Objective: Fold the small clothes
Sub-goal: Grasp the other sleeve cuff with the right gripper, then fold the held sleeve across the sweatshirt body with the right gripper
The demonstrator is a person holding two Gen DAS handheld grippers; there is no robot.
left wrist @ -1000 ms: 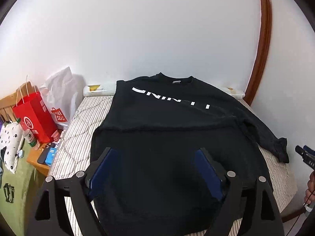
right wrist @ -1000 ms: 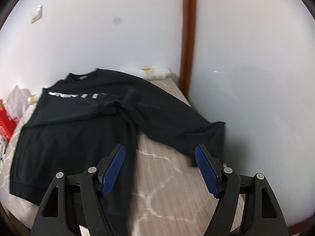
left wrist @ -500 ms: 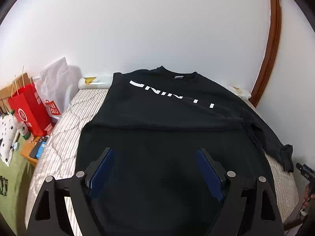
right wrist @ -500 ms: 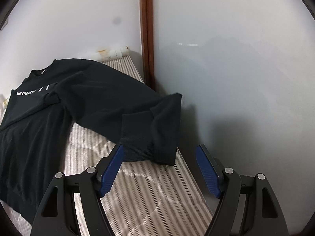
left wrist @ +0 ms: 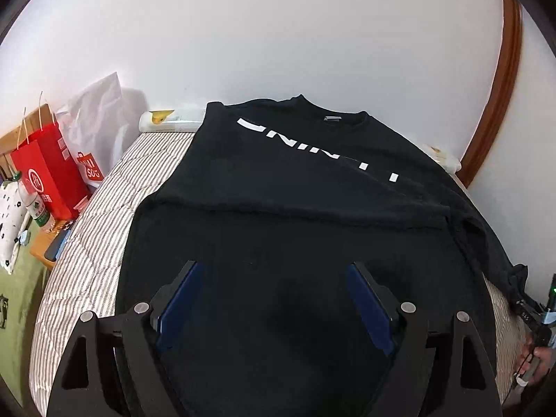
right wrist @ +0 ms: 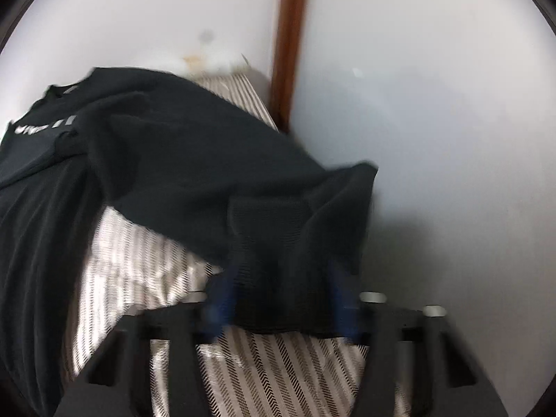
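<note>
A black sweatshirt point(left wrist: 295, 180) with white letters lies spread on a striped bed point(left wrist: 104, 215). My left gripper point(left wrist: 274, 295) is open and empty, hovering over the sweatshirt's lower body. In the right wrist view, the sweatshirt's right sleeve point(right wrist: 194, 160) stretches toward the wall, and its ribbed cuff point(right wrist: 278, 260) sits between the blue fingers point(right wrist: 222, 299) of my right gripper point(right wrist: 281, 302). The frame is blurred, and the jaws still stand apart around the cuff. The right gripper also shows at the right edge of the left wrist view point(left wrist: 535, 316).
A red paper bag point(left wrist: 48, 173) and a white plastic bag point(left wrist: 97, 121) stand left of the bed. A wooden door frame point(right wrist: 288, 45) and white wall border the bed's right side. A bedside table point(left wrist: 48, 243) with small items sits at lower left.
My right gripper has moved forward onto the sleeve cuff, which now lies between its fingers. My left gripper has drifted slightly over the sweatshirt and stayed open.
</note>
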